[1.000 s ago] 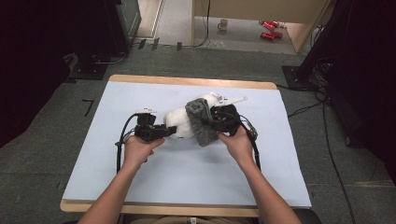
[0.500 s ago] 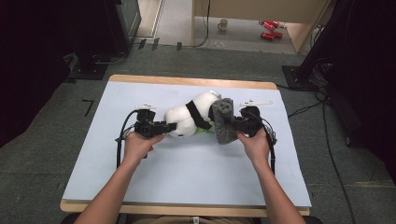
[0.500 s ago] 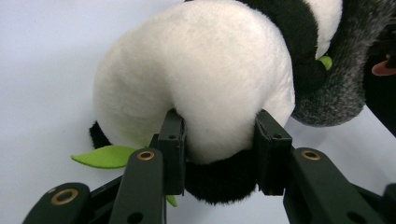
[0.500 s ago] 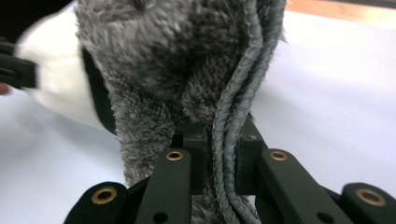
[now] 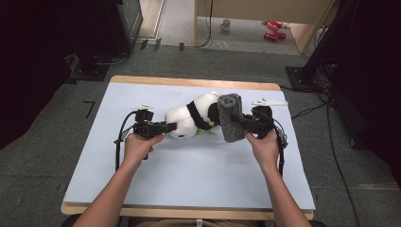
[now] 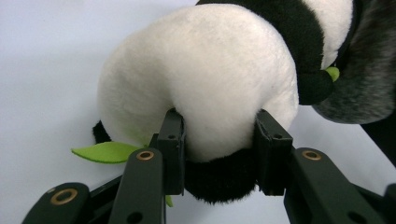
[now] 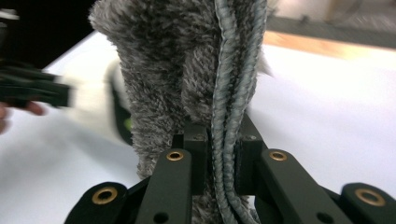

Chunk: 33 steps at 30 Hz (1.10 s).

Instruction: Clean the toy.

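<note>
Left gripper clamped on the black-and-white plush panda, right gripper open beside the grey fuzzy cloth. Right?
Not quite. The left gripper does clamp the black-and-white plush panda, but the right gripper is shut on the grey fuzzy cloth's stitched edge, not open beside it; the right gripper view shows this.

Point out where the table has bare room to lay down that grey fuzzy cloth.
Widest free patch: the near half of the table, between the two forearms. Also bare: the far-left corner, beyond the left gripper. Crowded: the middle, where the panda plush, grey cloth and right gripper sit together.
</note>
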Tool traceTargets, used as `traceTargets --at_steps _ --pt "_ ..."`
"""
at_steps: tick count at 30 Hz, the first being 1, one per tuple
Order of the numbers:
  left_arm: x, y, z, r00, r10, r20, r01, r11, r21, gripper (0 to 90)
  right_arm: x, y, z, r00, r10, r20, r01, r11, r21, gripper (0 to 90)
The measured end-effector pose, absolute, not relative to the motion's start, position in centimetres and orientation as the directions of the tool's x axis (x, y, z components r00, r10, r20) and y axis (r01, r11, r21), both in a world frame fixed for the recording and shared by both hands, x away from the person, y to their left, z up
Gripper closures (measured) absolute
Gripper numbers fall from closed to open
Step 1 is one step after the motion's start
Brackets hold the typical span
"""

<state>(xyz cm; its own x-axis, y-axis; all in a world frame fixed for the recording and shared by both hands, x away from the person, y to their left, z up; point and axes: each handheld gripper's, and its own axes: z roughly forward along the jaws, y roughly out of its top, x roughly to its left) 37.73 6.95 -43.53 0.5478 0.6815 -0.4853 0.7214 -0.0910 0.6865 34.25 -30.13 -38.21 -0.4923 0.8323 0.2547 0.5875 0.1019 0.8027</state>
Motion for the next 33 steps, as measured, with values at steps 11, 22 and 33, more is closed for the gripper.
traceTargets --at_steps 11,22,33 --pt "36.6 7.3 -42.5 0.634 0.685 -0.357 0.634 -0.196 0.748 43.9 34.8 -27.2 -39.6 -0.546 0.809 0.218 0.583 0.18 0.792 80.4" --pt "38.2 7.7 -40.2 0.77 0.61 -0.19 0.459 -0.321 0.828 31.9 36.2 -27.9 -40.1 -0.535 0.813 0.23 0.594 0.169 0.786 79.7" --pt "41.0 4.7 -40.1 0.875 0.473 -0.105 0.368 -0.51 0.777 26.0 36.5 -28.1 -40.2 -0.541 0.807 0.238 0.597 0.169 0.784 78.5"
